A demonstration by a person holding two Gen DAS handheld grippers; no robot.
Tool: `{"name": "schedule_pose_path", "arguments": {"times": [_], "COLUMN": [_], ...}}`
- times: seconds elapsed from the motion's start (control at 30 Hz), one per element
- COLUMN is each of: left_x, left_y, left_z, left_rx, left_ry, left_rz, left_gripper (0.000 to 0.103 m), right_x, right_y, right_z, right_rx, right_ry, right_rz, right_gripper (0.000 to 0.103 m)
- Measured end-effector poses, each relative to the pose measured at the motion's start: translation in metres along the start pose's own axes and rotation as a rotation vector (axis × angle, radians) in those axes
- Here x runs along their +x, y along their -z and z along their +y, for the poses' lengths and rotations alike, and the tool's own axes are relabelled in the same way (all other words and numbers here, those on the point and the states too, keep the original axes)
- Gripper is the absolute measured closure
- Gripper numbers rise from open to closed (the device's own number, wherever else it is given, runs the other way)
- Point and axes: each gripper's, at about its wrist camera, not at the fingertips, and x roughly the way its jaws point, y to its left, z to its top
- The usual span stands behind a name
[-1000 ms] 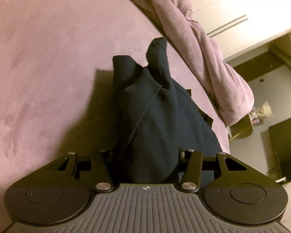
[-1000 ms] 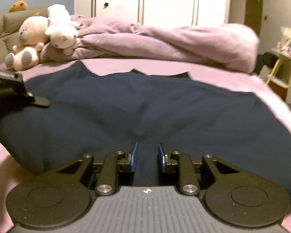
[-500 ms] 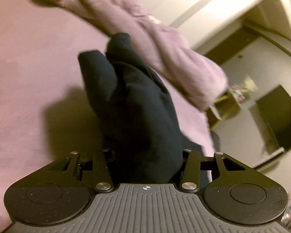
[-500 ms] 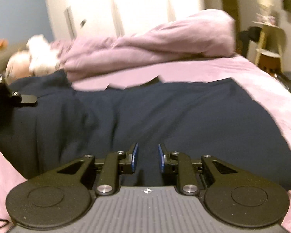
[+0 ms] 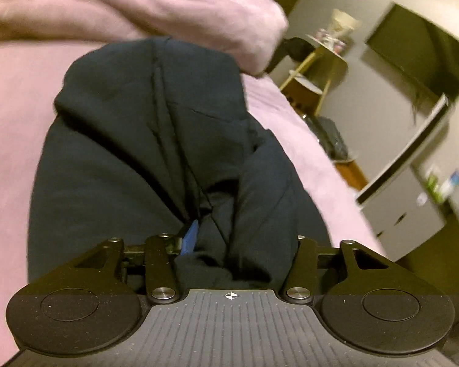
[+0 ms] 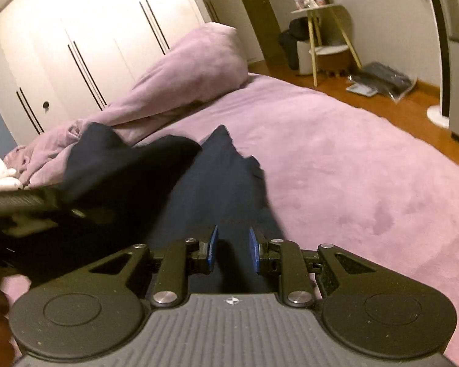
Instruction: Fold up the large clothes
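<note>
Two grippers, one dark navy garment (image 5: pixel 156 140) on a pink-purple bed (image 6: pixel 336 159); left gripper (image 5: pixel 232 238) has a thick bunch of the cloth crammed between its fingers, one blue pad (image 5: pixel 191 238) just peeking out, the other buried, so it is clenched on the fabric with the bundle draping away from it over the sheet. Right gripper (image 6: pixel 231 249) hovers low over the same garment (image 6: pixel 217 189), blue pads parted with a clear gap and nothing pinched, so released. Garment lies in the middle of the bed, partly doubled over itself, near the rumpled pink duvet (image 6: pixel 180 70) at the far edge. Fabric looks like soft matte knit or fleece, thick, limp, creasing into deep rounded folds; judged light to medium in weight, floppy, not slippery, nothing fragile. It will sag and bunch if held at one point, so best taken at edges or corners, pinching a seam or hem through both layers, one gripper per corner, kept taut. Bed cover is plush and grippy, likely to drag the cloth. Wardrobe (image 6: pixel 85 39) white, smooth, with slim dark handles; small round side table (image 6: pixel 321 27) on thin legs
</note>
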Motion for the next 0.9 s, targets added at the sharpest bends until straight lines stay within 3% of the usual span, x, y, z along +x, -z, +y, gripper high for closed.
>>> {"name": "schedule_pose_path", "arguments": {"times": [0.07, 0.17, 0.3, 0.4, 0.47, 0.67, 0.8, 0.9], "left_x": [0.004, -0.010, -0.027, -0.040, -0.058, -0.103, -0.119, -0.133], "left_y": [0.011, 0.015, 0.019, 0.017, 0.018, 0.030, 0.032, 0.028], "left_z": [-0.011, -0.022, -0.023, -0.019, -0.014, 0.011, 0.032, 0.049], "left_rx": [0.076, 0.132, 0.137, 0.127, 0.131, 0.091, 0.019, -0.046], "left_ry": [-0.023, -0.031, 0.031, 0.051, 0.075, 0.164, 0.162, 0.176], "left_rz": [-0.021, -0.055, -0.055, -0.032, -0.022, 0.000, 0.035, -0.009], "left_gripper": [0.043, 0.027, 0.015, 0.014, 0.014, 0.012, 0.014, 0.014], "right_x": [-0.001, -0.009, -0.013, -0.007, -0.002, -0.001, 0.003, -0.003], "right_y": [-0.001, -0.011, -0.037, -0.053, -0.057, -0.050, -0.049, -0.052], "right_z": [-0.005, -0.010, 0.004, 0.012, 0.021, 0.045, 0.058, 0.055], "right_rx": [-0.009, 0.012, -0.040, -0.060, -0.085, -0.153, -0.194, -0.197], "right_ry": [0.007, -0.009, -0.134, -0.267, -0.304, -0.330, -0.304, -0.296], "right_rz": [0.000, -0.012, -0.031, -0.011, -0.004, 0.029, 0.016, 0.005], "right_gripper": [0.081, 0.081, 0.078, 0.078, 0.078, 0.078, 0.078, 0.078]}}
